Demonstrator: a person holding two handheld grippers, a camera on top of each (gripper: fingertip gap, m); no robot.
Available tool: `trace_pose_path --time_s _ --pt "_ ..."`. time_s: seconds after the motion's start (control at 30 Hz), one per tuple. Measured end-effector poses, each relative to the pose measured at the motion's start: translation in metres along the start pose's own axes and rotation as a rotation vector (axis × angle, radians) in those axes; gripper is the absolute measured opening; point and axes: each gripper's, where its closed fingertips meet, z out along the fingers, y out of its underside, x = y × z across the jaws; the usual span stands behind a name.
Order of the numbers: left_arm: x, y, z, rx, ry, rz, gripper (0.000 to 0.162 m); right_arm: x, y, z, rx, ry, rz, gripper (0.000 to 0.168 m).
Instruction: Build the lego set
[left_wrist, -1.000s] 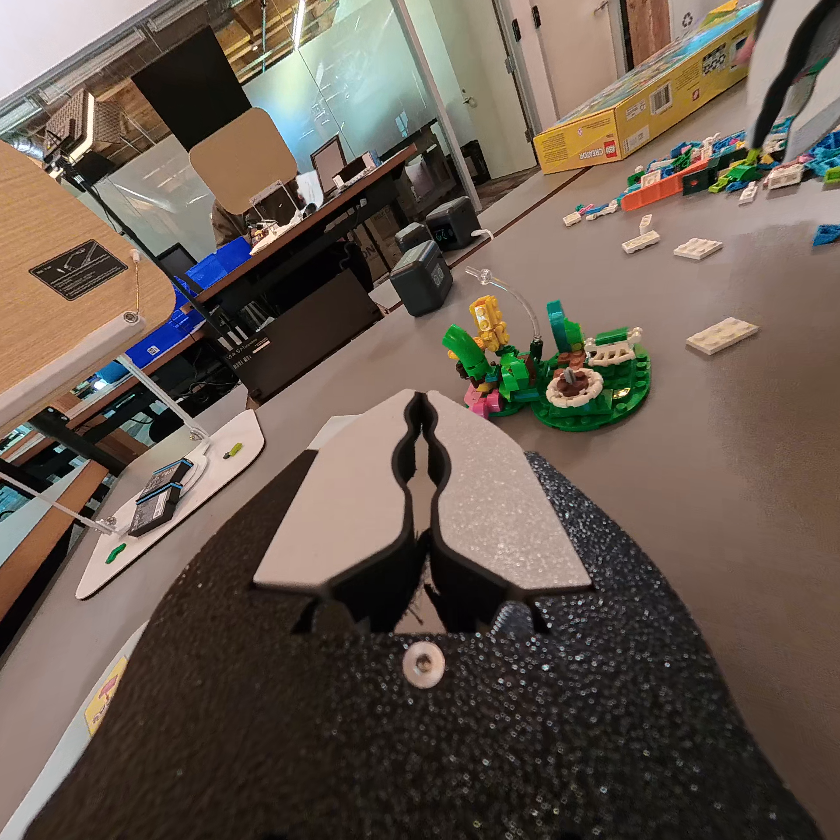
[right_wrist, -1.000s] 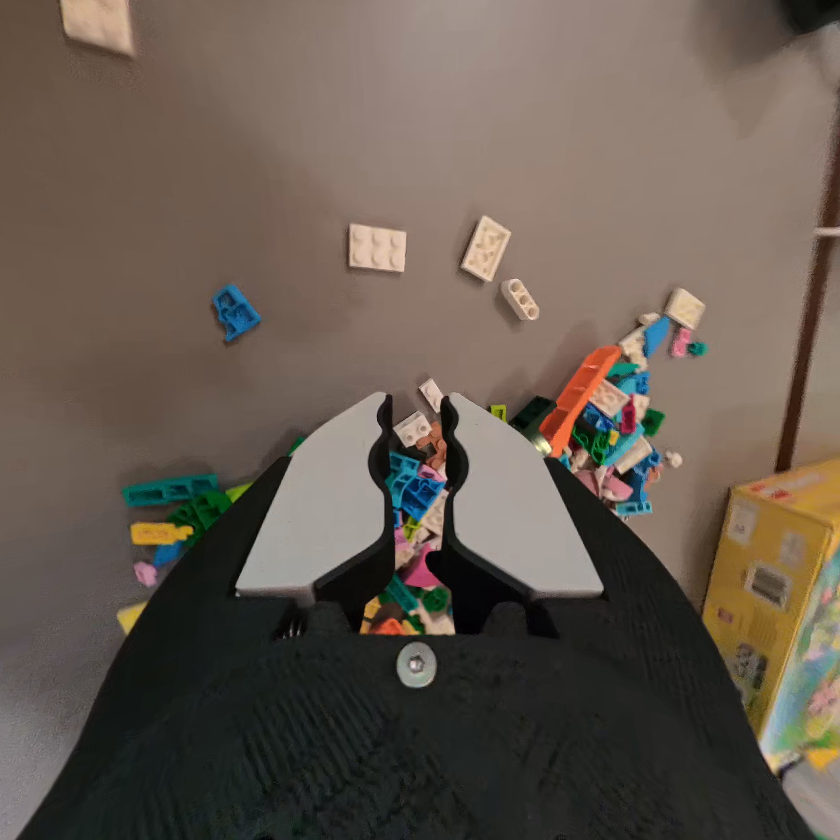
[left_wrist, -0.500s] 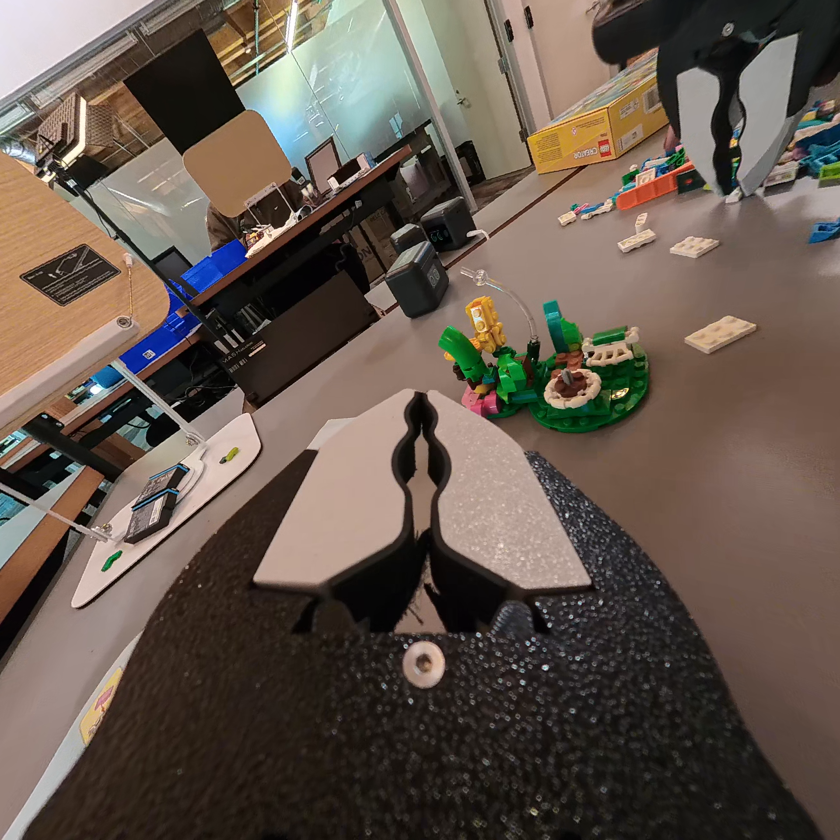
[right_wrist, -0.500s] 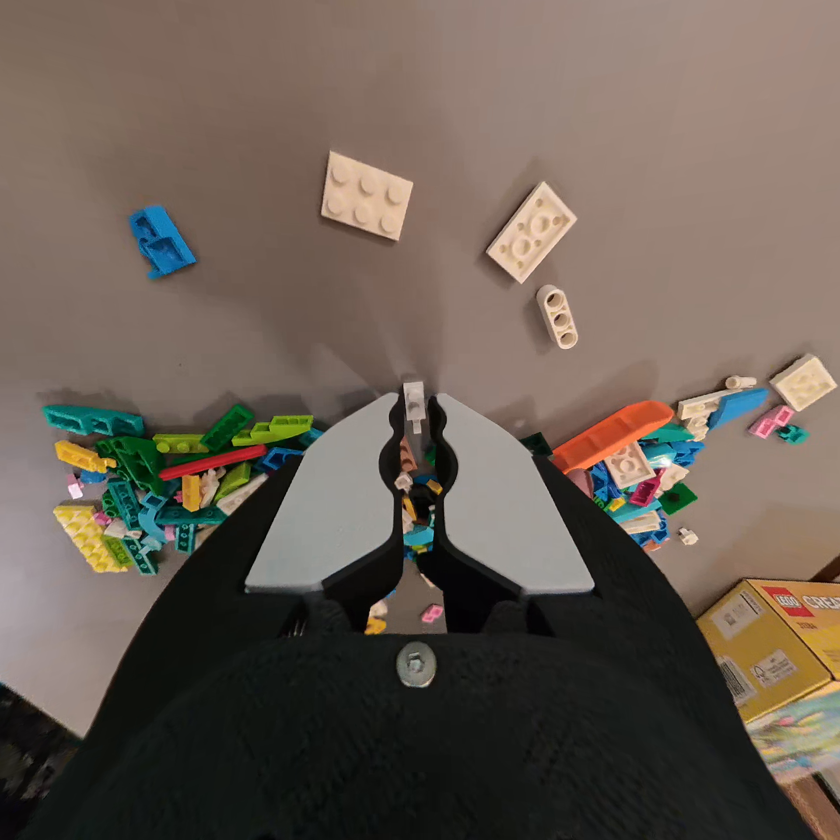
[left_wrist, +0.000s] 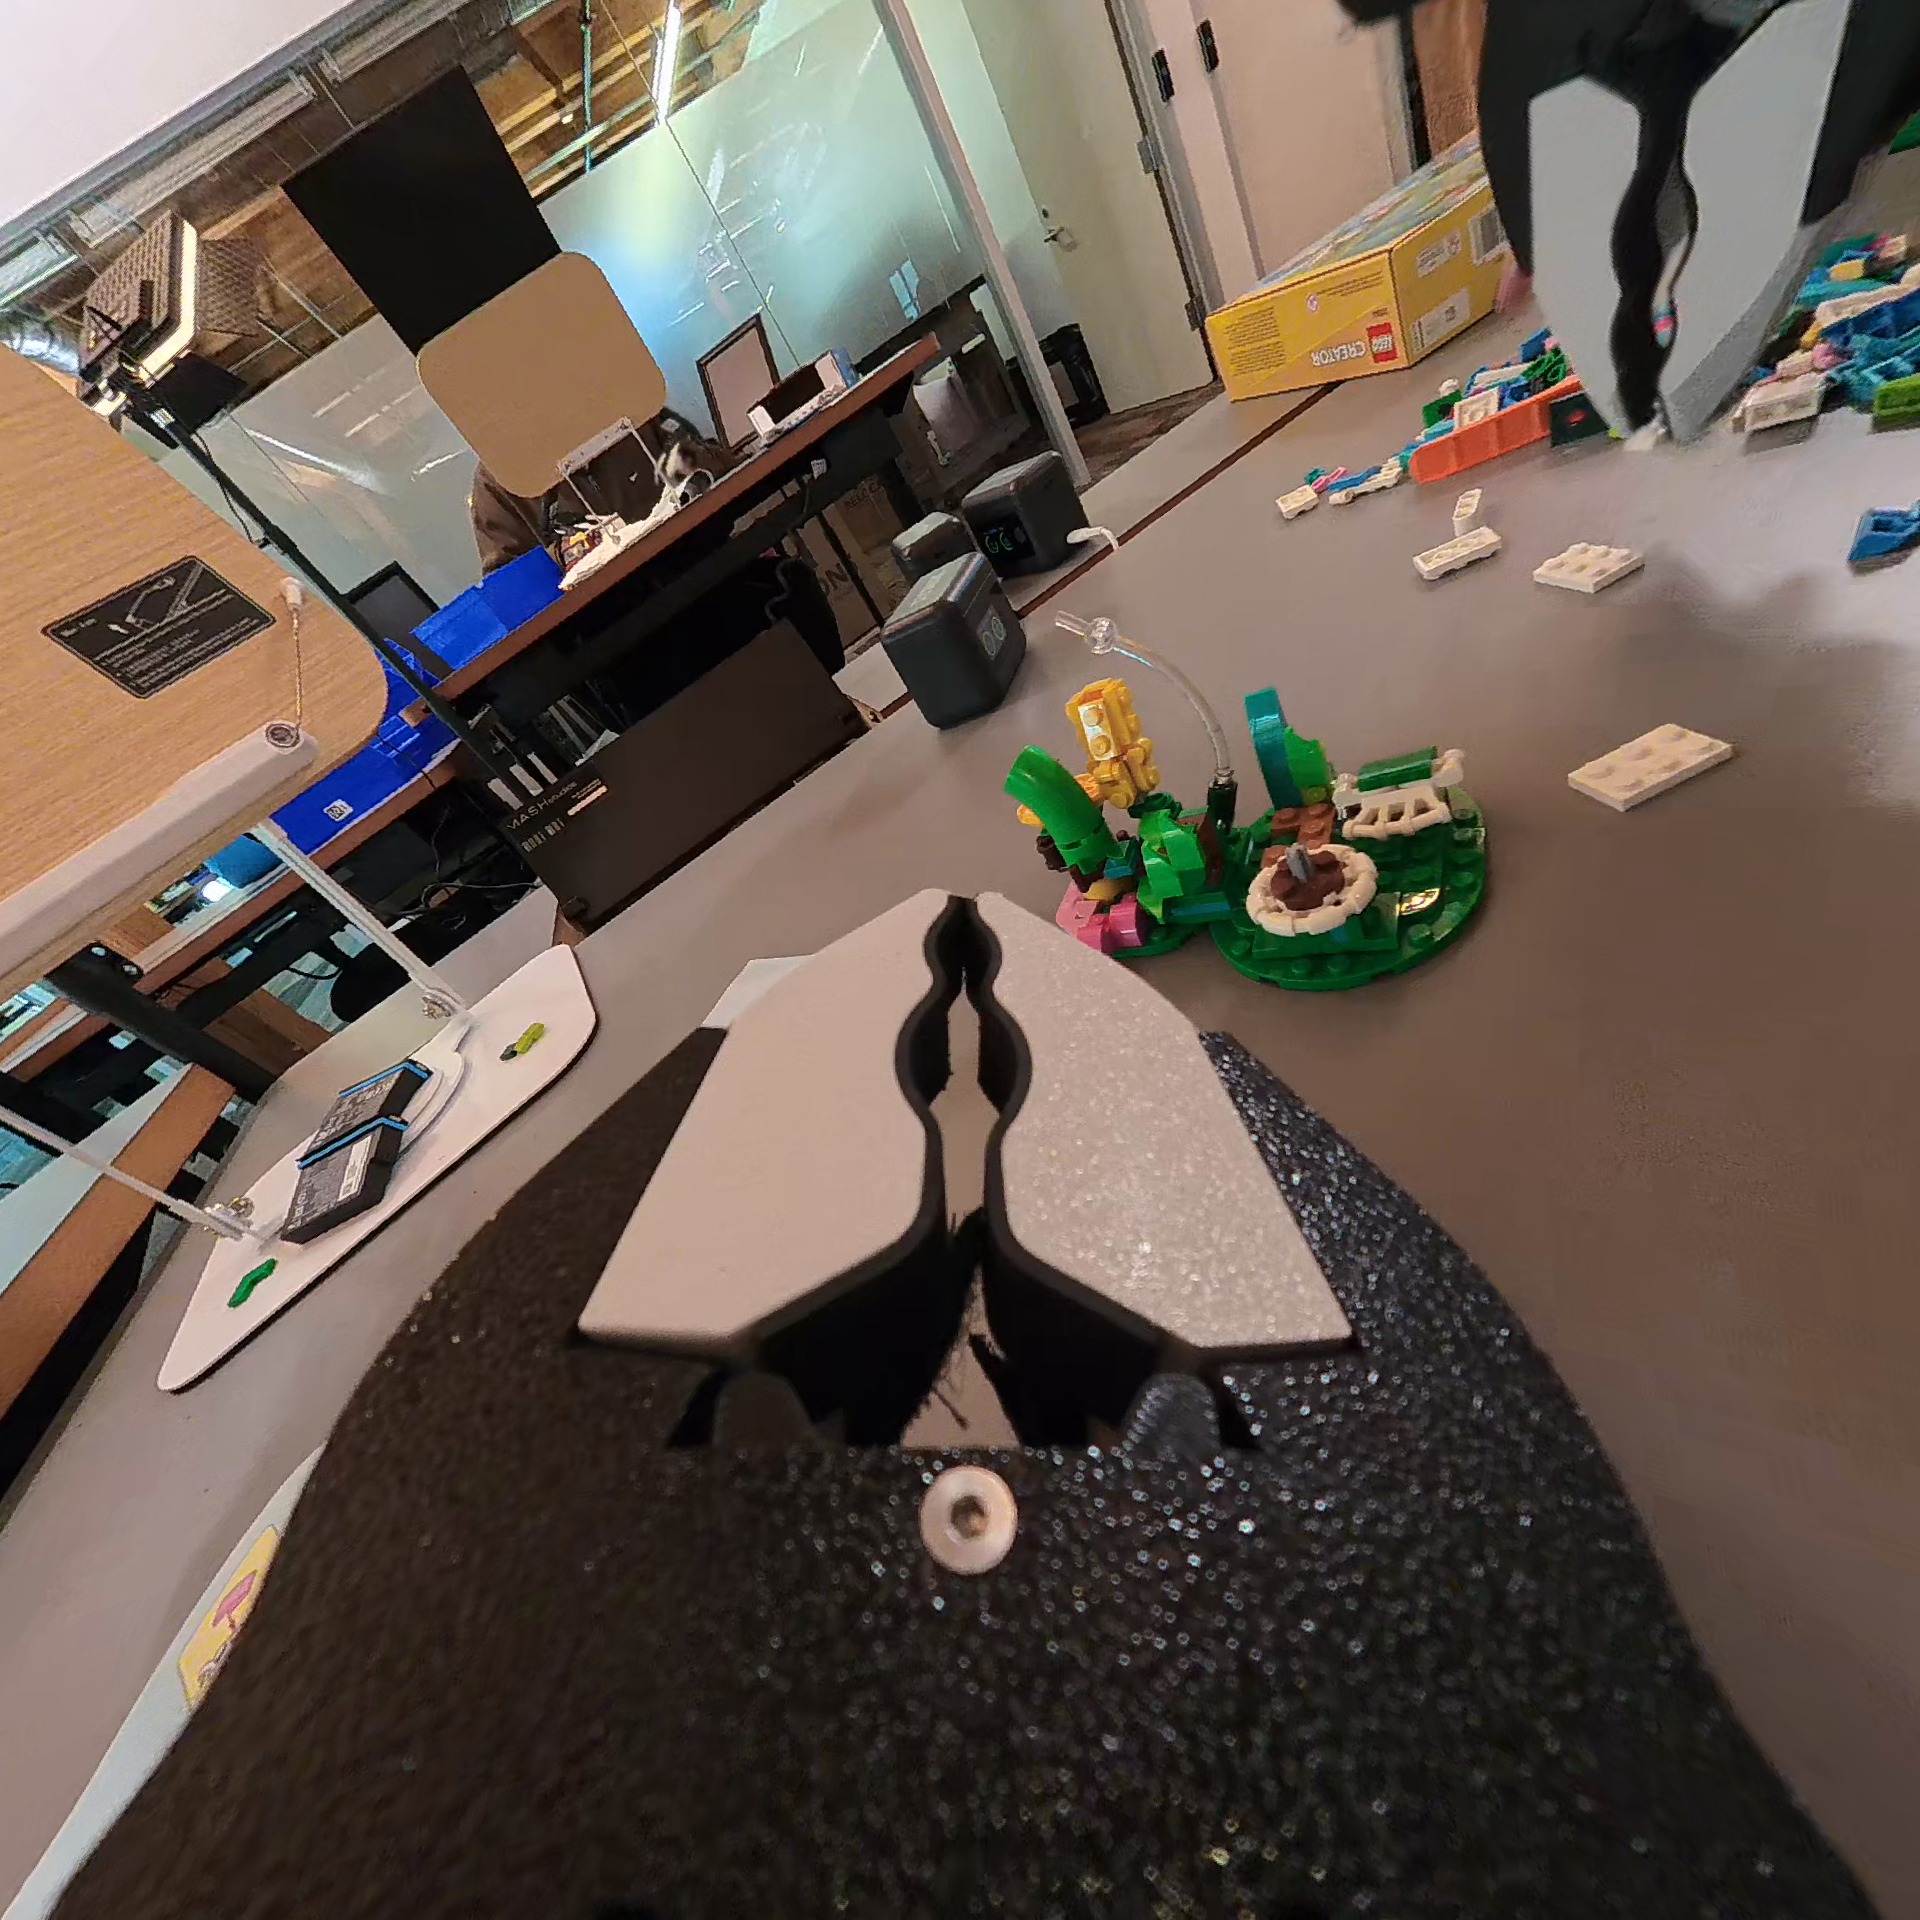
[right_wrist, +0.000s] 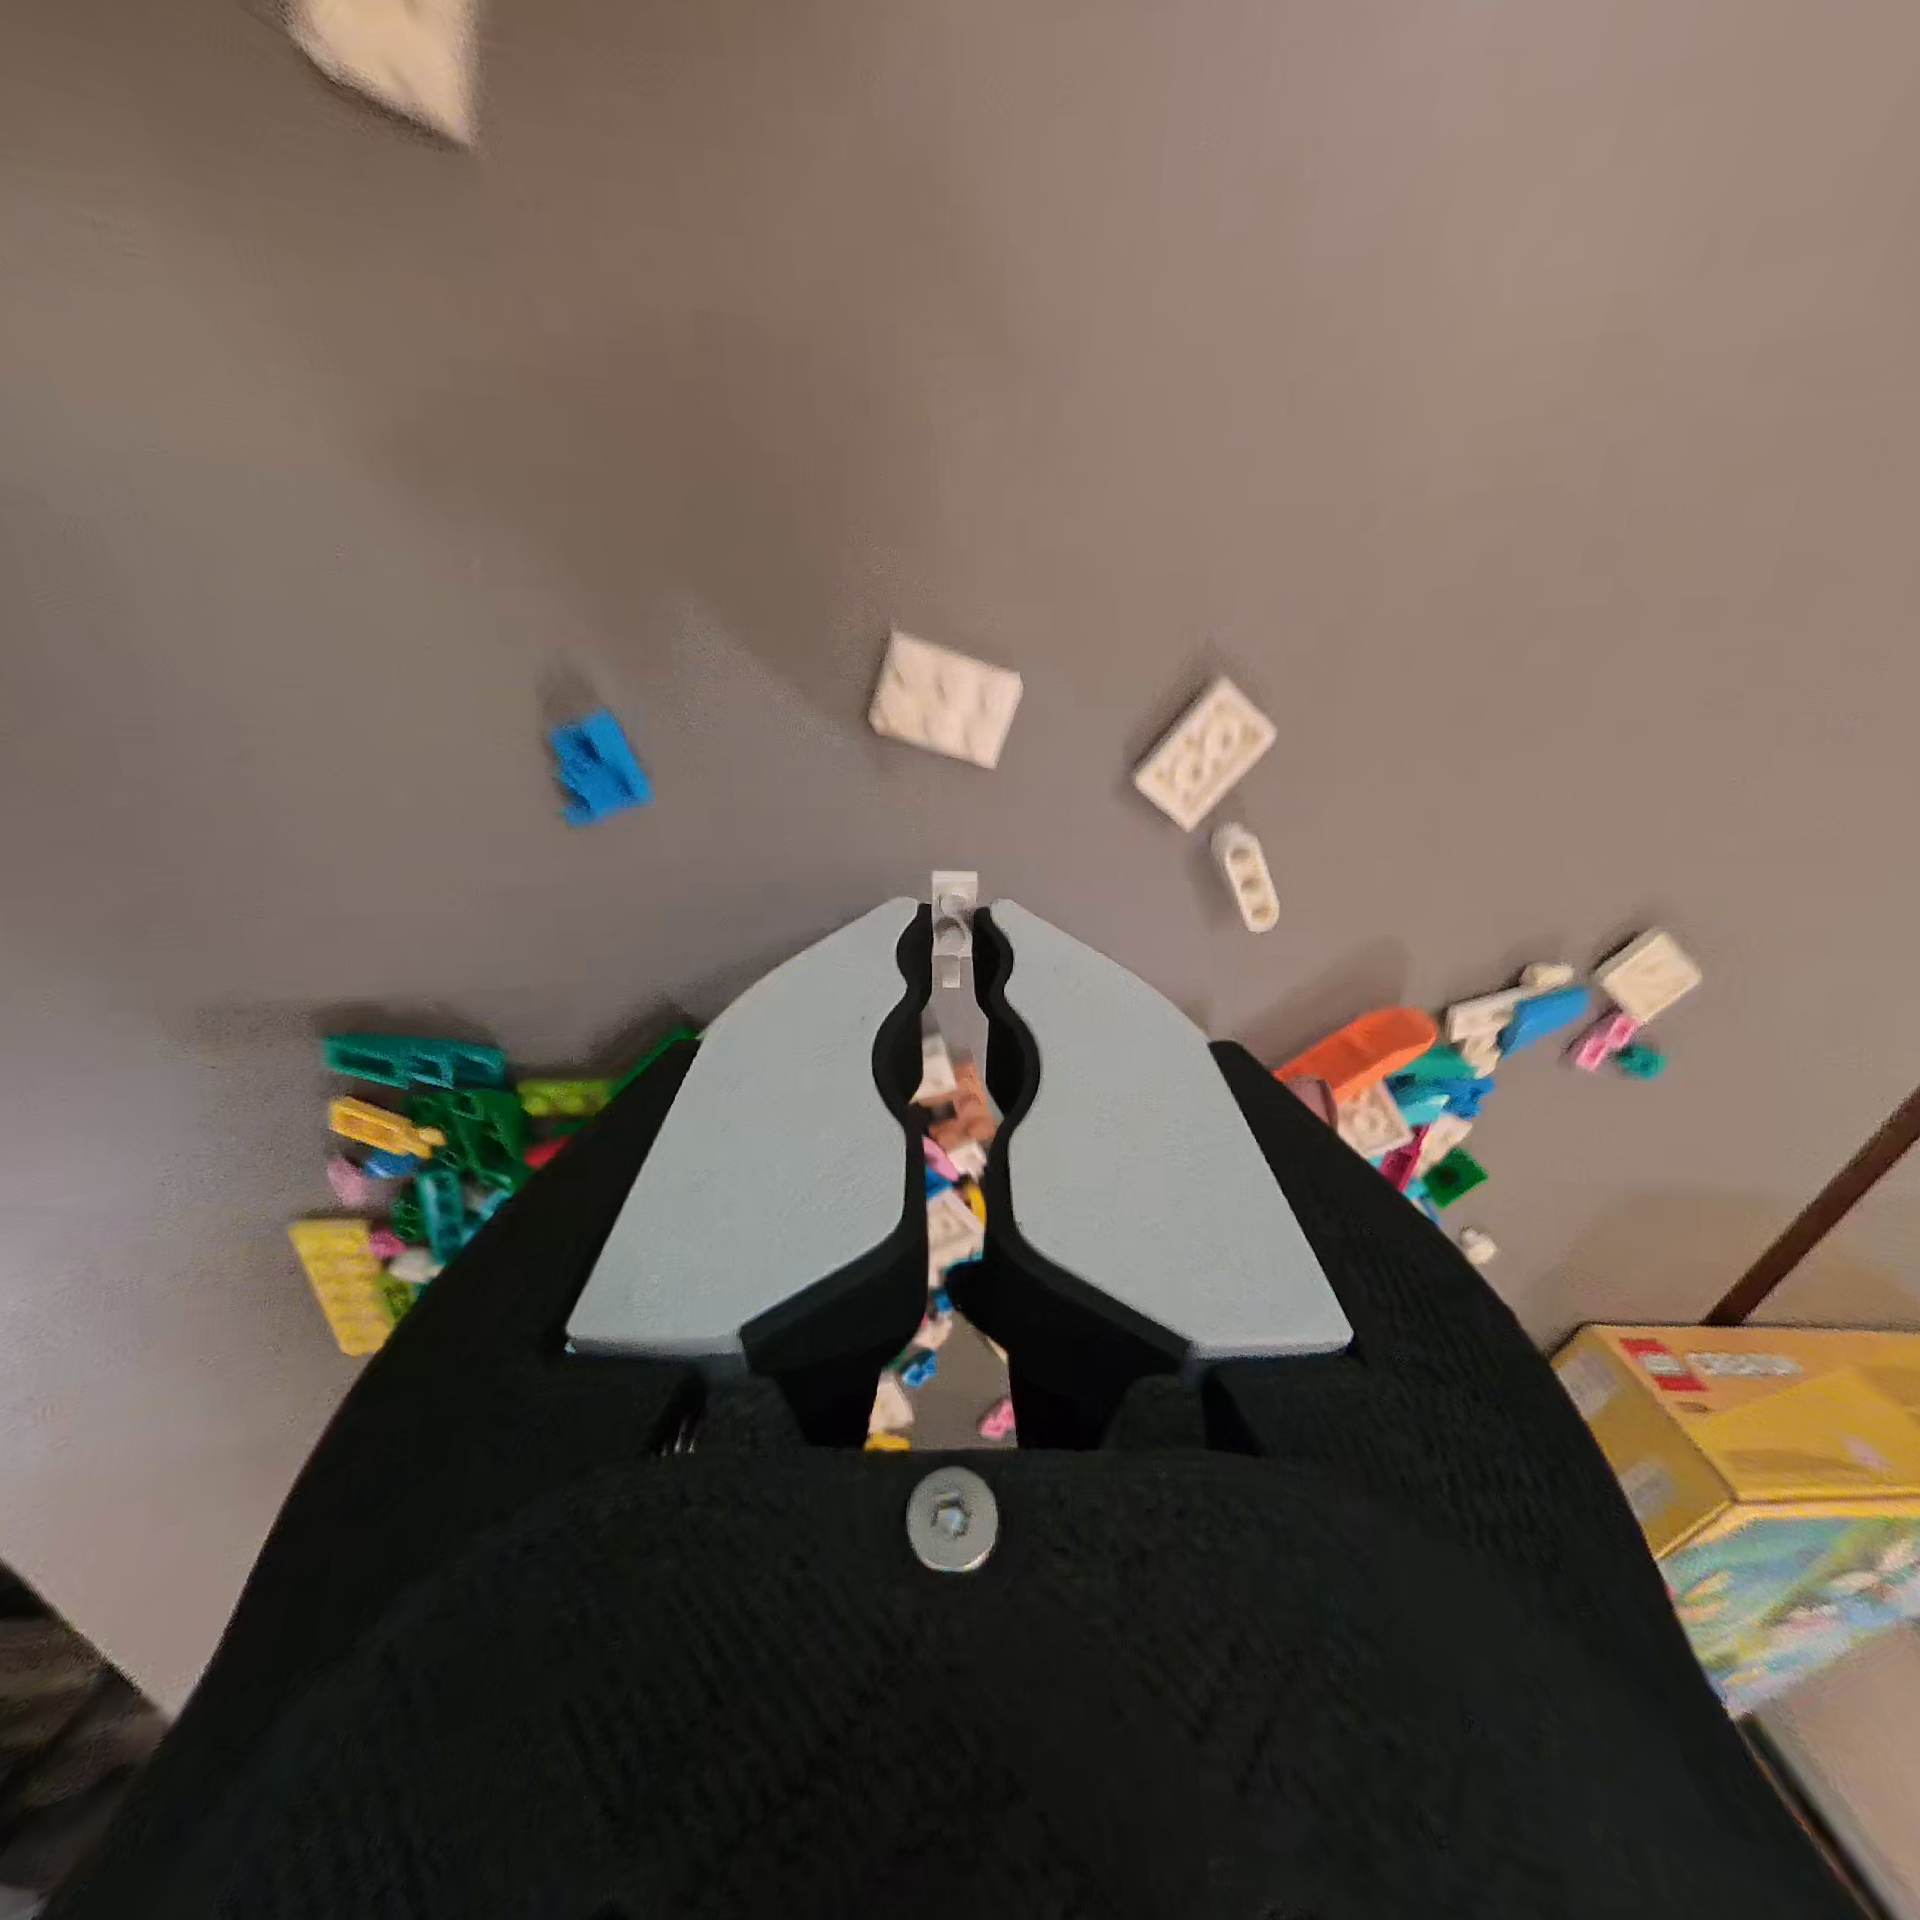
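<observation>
My right gripper is clenched on a small white lego piece that pokes past its smooth pale fingertips, held above the matte grey table over the mixed-colour loose brick pile; my left gripper, grainy black shell with flat grey pads, is closed on nothing, low over the table. Ahead of the left gripper, toward the far table edge, stands the part-built model: a round studded green base with a white ring, white fence, yellow flower and clear curved rod. Flat white plates and a blue piece lie scattered apart on bare table between pile and model, and the yellow cardboard box sits at the table's edge just beside the pile.
</observation>
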Motion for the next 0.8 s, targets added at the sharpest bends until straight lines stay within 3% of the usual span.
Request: trace_pose_path --time_s 0.17,0.37,0.8 --pt "0.0 -0.001 0.0 0.005 0.0 -0.01 0.0 -0.038 -0.058 -0.023 0.081 -0.003 -0.141 0.006" --pt "0.001 -0.001 0.001 0.007 0.003 -0.013 0.0 -0.101 -0.116 -0.025 0.116 -0.073 -0.356 0.006" --pt "0.003 -0.002 0.002 0.011 0.004 -0.023 0.0 -0.127 -0.137 0.003 0.069 -0.1 -0.458 0.012"
